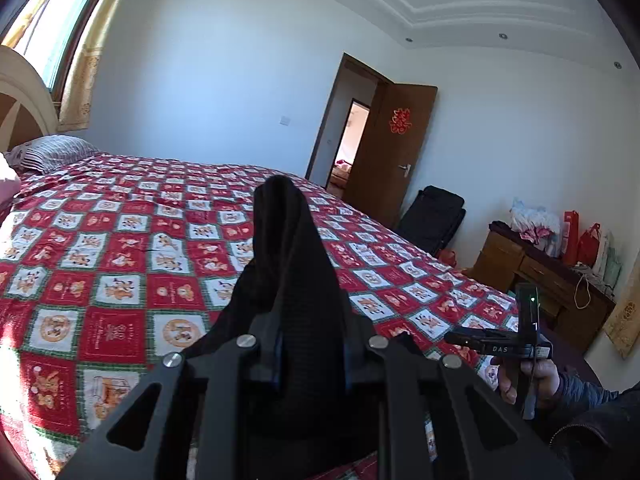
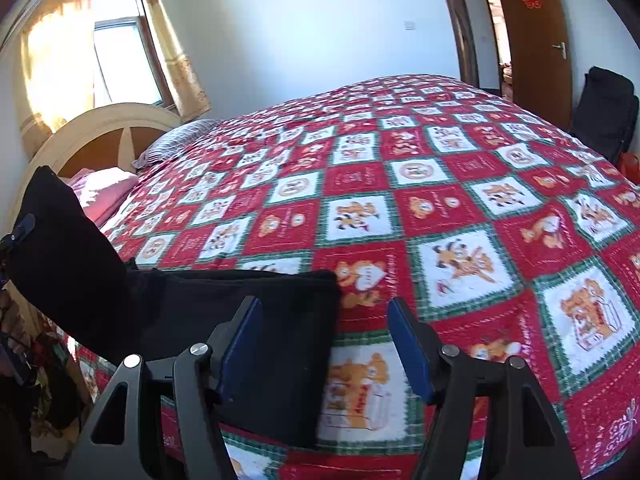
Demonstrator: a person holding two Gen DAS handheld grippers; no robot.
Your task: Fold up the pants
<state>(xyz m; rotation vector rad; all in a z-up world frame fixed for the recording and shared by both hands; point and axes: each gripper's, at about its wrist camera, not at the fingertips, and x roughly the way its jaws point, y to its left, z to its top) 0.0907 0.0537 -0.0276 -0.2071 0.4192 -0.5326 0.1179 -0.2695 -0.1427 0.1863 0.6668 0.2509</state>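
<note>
Black pants (image 2: 240, 320) lie on a bed with a red, white and green patchwork quilt (image 2: 440, 208), close to the quilt's near edge. The part resting on the quilt looks like a flat, doubled band with a squared end, so at least one fold seems made, while the other end is lifted off the quilt and rises to the left. By this look, the fold is midway: the raised end has yet to be laid over the flat part and smoothed. The left gripper (image 1: 310, 344) is clamped on that raised end, its fingers nearly together with black cloth bunched between them and standing up above the quilt. The right gripper (image 2: 324, 344) hovers over the quilt's near edge, its blue-padded fingers (image 2: 412, 356) well apart and empty, the flat part's squared end below and between them, untouched.
</note>
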